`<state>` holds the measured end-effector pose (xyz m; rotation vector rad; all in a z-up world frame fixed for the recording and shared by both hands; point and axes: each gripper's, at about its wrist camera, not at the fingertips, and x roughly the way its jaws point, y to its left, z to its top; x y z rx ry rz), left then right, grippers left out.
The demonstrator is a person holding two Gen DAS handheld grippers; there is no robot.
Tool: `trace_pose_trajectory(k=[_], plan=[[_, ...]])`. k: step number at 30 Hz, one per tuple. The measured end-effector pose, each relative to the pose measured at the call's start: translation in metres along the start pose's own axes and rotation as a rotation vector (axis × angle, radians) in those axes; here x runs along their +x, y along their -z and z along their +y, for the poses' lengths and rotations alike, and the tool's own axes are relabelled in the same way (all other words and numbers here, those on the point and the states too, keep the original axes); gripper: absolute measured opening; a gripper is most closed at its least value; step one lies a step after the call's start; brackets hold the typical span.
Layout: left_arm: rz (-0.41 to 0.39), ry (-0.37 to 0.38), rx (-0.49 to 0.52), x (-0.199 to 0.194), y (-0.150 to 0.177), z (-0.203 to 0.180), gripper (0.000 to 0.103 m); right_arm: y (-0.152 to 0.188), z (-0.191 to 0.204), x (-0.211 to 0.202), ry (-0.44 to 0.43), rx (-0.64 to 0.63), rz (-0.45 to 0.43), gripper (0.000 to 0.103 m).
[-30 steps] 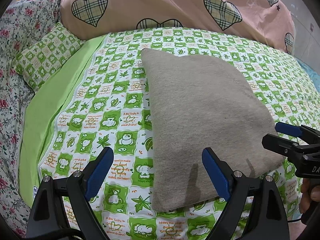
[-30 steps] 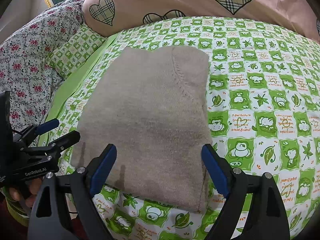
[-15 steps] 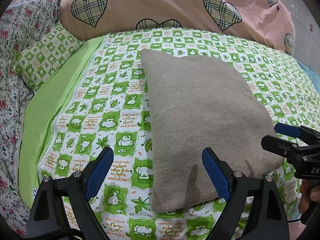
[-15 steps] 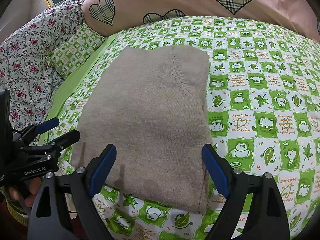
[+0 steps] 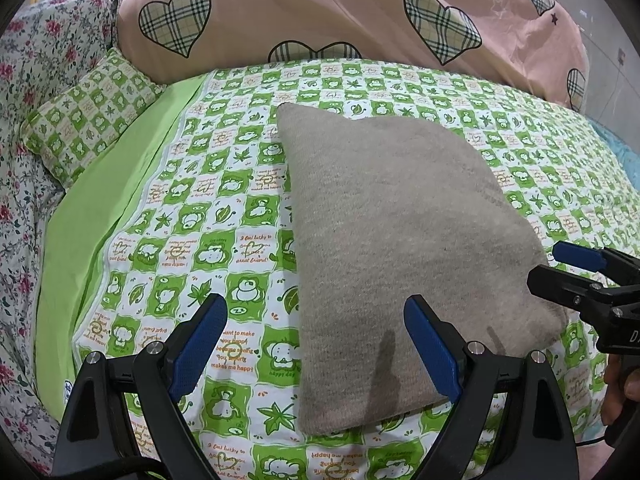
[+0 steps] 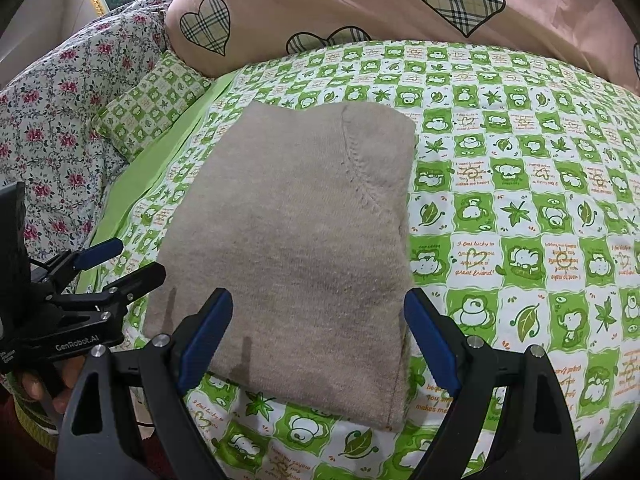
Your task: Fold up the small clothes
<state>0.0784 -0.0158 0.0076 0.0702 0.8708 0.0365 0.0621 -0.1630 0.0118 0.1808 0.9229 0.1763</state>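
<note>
A beige knitted garment (image 5: 396, 248) lies folded flat into a rough rectangle on the green-and-white patterned bedspread (image 5: 224, 208); it also shows in the right wrist view (image 6: 296, 248). My left gripper (image 5: 316, 344) is open and empty, hovering just above the garment's near left corner. My right gripper (image 6: 318, 344) is open and empty above the garment's near edge. The right gripper also shows at the right edge of the left wrist view (image 5: 560, 268), by the garment's near right corner. The left gripper shows at the left of the right wrist view (image 6: 120, 260).
A big pink duvet with plaid hearts (image 5: 340, 16) is heaped at the back of the bed. A small green patterned pillow (image 5: 88, 120) and floral bedding (image 5: 28, 92) lie at the left. A plain green sheet strip (image 5: 92, 216) runs along the bedspread's left side.
Almost nothing has moved. Both grippers stay open above the garment's near edge; the views shift only very slightly.
</note>
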Motion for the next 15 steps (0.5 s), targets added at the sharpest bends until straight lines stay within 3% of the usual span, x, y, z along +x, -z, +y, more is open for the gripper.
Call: trace_pose_trajectory(k=[15], plan=[[-0.01,-0.016,-0.011,0.001,-0.011,0.005,0.091,-0.014,-0.002,0.006,-0.012,-0.006,0.005,0.088]])
